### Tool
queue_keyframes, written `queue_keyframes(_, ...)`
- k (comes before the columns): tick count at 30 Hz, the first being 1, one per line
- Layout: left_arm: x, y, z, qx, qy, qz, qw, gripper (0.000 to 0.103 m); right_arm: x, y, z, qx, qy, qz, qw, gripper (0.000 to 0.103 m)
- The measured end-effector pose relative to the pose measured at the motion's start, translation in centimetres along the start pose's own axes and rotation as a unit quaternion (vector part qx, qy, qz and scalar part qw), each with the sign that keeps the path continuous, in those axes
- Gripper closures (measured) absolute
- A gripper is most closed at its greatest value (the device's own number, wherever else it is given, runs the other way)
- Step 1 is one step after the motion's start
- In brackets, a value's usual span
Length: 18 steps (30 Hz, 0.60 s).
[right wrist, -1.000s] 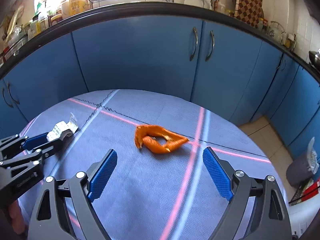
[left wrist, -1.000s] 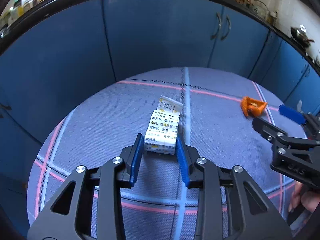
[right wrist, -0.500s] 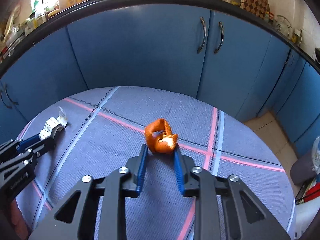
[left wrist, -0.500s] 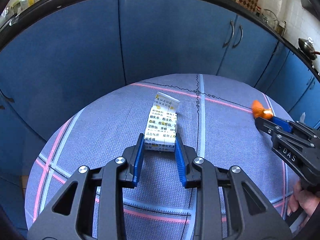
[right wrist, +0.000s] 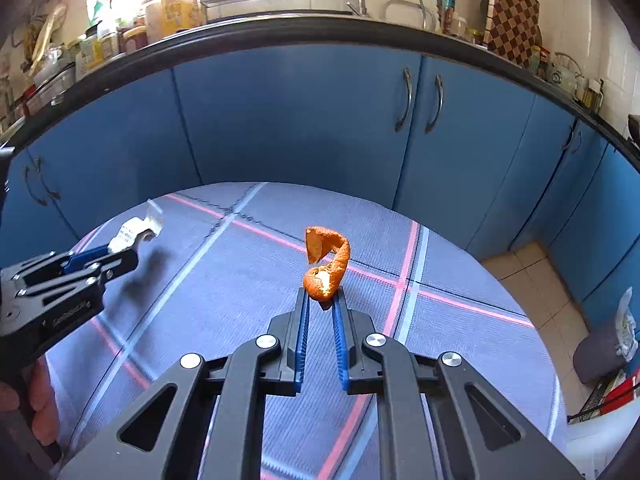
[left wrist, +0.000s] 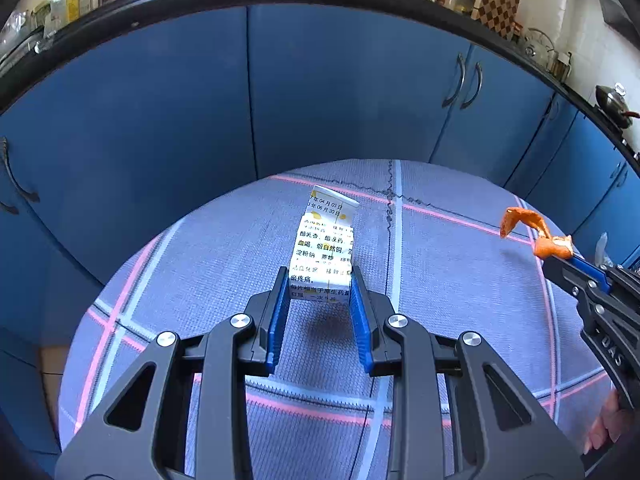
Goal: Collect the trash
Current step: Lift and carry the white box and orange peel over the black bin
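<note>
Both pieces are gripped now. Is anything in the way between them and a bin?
No bin shows in either view, so the path cannot be judged. The left tongs hold the box and the right tongs the peel, both lifted off the table.

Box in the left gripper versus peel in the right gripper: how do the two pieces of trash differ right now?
The box is white, printed and flat-sided; the peel is plain orange and curled. The box fills a wide gap in the left gripper; the peel is pinched in a narrow gap in the right gripper. The box keeps its shape; the peel twists upward past the fingertips. Both are held clear above the tablecloth, casting shadows.
</note>
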<state>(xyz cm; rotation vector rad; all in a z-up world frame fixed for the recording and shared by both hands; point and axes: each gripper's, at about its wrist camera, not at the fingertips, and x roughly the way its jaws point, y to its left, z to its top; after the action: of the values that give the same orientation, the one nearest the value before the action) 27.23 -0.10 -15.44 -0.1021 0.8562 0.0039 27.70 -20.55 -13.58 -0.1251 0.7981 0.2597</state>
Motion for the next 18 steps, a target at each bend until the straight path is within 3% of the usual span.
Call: queue_keyframes(18, -8.7, -4.9, -1.0, 0.047, -0.046, -0.023, 0.9975, 0.073, -11.4, -0.7, -2.9, -0.006, -0.047, -0.021, 0.999, 0.091)
